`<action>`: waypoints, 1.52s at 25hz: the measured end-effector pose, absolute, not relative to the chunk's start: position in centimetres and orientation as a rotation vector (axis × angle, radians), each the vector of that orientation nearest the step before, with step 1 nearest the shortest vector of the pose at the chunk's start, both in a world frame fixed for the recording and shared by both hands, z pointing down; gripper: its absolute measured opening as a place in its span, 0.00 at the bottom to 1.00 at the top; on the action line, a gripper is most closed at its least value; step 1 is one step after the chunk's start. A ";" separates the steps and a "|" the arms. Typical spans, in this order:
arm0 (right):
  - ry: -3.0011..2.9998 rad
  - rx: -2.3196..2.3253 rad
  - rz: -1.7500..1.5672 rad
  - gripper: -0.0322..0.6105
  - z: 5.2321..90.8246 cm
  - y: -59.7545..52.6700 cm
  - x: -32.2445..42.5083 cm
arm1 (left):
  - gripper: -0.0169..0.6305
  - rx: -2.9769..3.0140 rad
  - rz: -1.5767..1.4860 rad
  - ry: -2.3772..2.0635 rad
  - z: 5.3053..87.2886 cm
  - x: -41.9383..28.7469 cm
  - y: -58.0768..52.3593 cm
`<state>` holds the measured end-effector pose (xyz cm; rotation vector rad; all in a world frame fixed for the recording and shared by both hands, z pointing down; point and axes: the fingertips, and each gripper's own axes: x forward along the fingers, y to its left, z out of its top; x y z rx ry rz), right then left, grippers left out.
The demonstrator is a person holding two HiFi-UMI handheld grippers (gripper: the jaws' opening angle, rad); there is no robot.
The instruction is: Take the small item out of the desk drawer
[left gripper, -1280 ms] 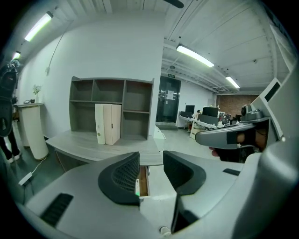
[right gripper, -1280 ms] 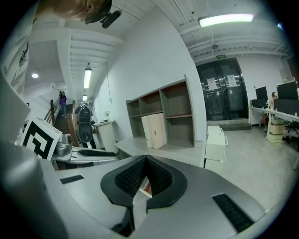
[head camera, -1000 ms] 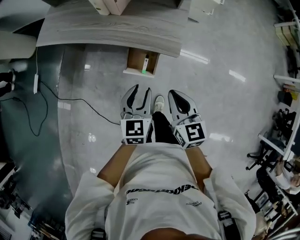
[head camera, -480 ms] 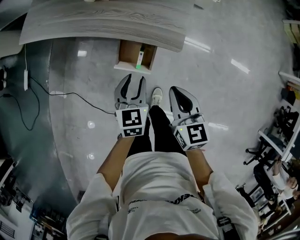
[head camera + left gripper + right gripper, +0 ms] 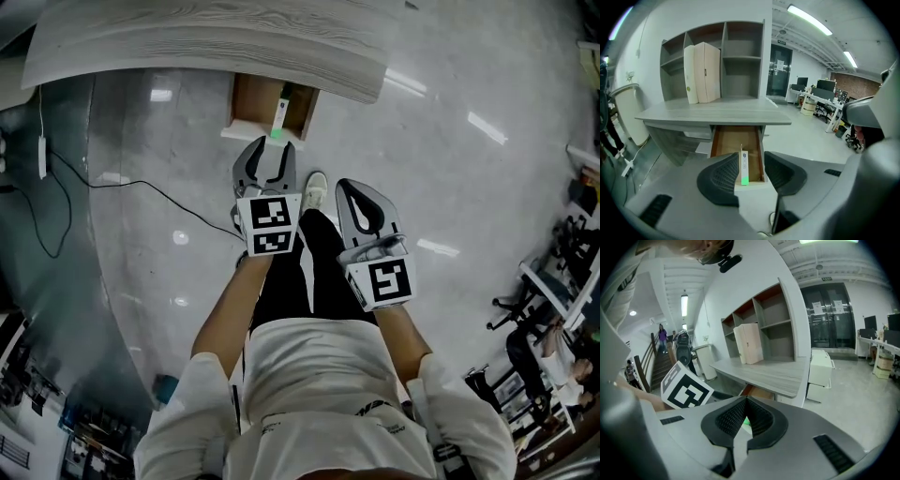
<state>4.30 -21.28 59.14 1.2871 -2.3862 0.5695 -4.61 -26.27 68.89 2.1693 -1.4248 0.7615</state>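
The desk (image 5: 206,42) runs along the top of the head view, and its wooden drawer (image 5: 253,103) stands pulled open below its edge. A small slim white box with a green end (image 5: 278,118) lies along the drawer's right side. My left gripper (image 5: 271,156) hovers open just short of the drawer front, nothing between its jaws. In the left gripper view the box (image 5: 744,167) shows in the gap of the left gripper (image 5: 751,172), in the drawer (image 5: 736,140). My right gripper (image 5: 343,186) is shut and empty, further back to the right. Only a green glint shows beyond the right gripper (image 5: 746,400).
A black cable (image 5: 141,187) trails over the glossy floor to a white plug (image 5: 42,155) at left. My shoe (image 5: 317,191) stands between the grippers. Open shelves with white binders (image 5: 701,72) sit on the desk. A white cabinet (image 5: 820,369) stands at its right end; office chairs (image 5: 525,309) stand far right.
I have stepped closer to the desk. The left gripper has moved forward to just short of the open drawer; the right gripper trails behind, still shut.
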 end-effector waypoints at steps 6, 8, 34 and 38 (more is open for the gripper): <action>-2.381 1.261 0.549 0.10 61.4 -22.0 4.1 | 0.29 2.109 0.821 -1.407 74.3 -4.5 -27.8; -2.379 1.269 0.560 0.10 62.0 -21.9 4.3 | 0.29 2.098 0.839 -1.397 75.3 -4.5 -28.2; -2.348 1.298 0.683 0.10 64.7 -21.0 6.7 | 0.29 1.914 0.963 -1.335 83.7 -4.2 -30.7; -2.350 1.304 0.683 0.10 64.8 -20.9 6.8 | 0.28 1.896 0.993 -1.332 84.3 -4.5 -30.9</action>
